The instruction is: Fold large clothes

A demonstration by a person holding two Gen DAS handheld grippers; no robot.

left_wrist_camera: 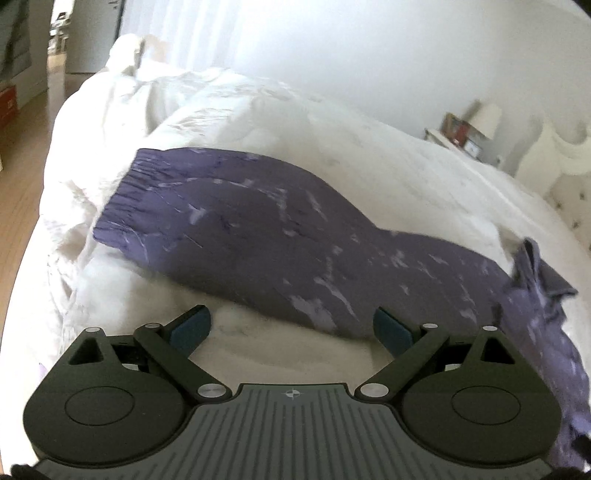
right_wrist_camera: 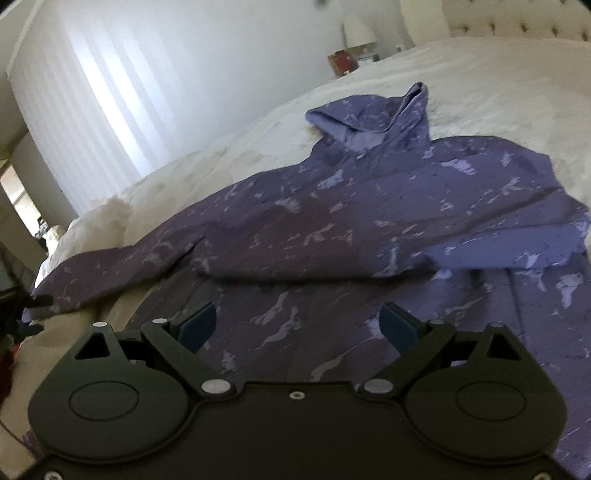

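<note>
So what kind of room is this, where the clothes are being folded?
Most likely a bedroom: the purple hoodie lies on a bed with a white duvet, there is a tufted headboard, and a lamp stands on a bedside table.

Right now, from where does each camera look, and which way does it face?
Left wrist: sits on the left gripper, faces down over the purple garment's sleeve on the white bedding; own open jaws show.
Right wrist: sits on the right gripper, faces the garment's body and hood; own open jaws show.
Shared: garment, bedding, bedside lamp.
</note>
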